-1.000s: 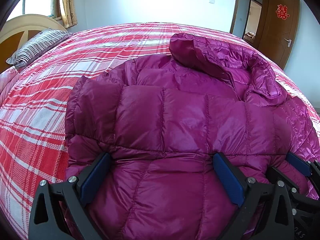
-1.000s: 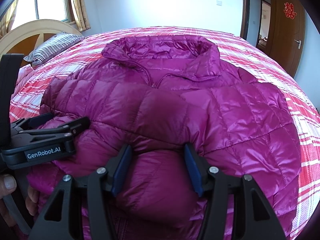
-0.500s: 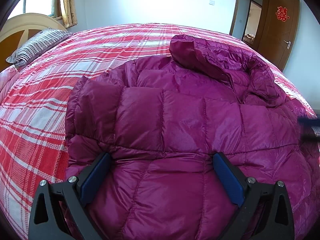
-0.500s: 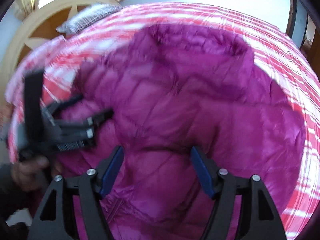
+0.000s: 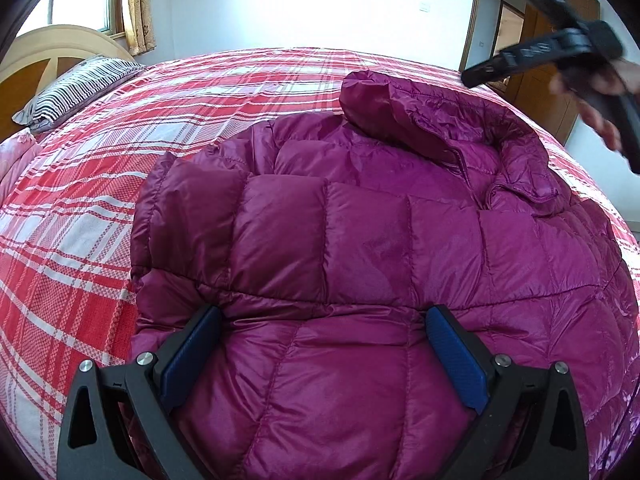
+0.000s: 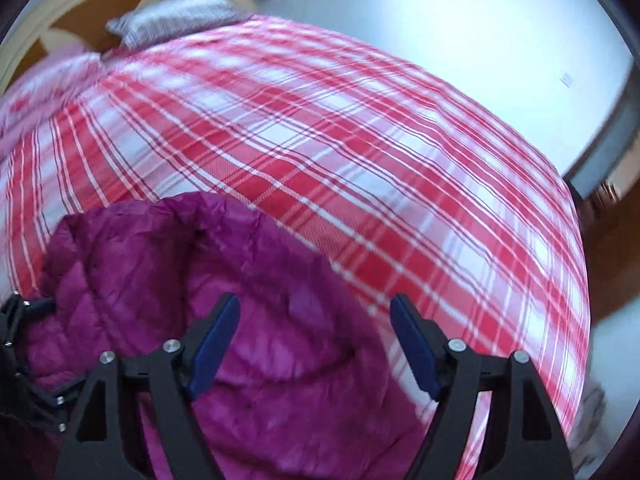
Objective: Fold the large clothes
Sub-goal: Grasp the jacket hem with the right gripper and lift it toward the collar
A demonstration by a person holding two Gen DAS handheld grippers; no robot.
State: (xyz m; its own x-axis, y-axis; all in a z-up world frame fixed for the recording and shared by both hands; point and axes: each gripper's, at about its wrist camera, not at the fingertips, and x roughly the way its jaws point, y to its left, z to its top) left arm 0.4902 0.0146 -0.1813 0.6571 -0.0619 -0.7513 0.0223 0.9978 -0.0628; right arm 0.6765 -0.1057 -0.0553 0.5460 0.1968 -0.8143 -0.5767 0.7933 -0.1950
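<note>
A magenta quilted down jacket (image 5: 360, 248) lies on the bed, collar at the far end, its near part folded over itself. My left gripper (image 5: 320, 344) is open wide, its blue pads down on the folded near part. My right gripper (image 6: 314, 344) is open and empty, raised above the jacket's collar end (image 6: 208, 320); that view is blurred. In the left wrist view the right gripper (image 5: 552, 52) shows in a hand, high at the upper right.
The bed has a red and white plaid cover (image 5: 120, 160). A striped pillow (image 5: 76, 88) and a curved wooden headboard (image 5: 48, 48) are at the far left. A brown door (image 5: 560, 92) stands at the right.
My right gripper has let go of the jacket's near part, opened wider, and swung up and forward over the collar end. My left gripper has stayed still.
</note>
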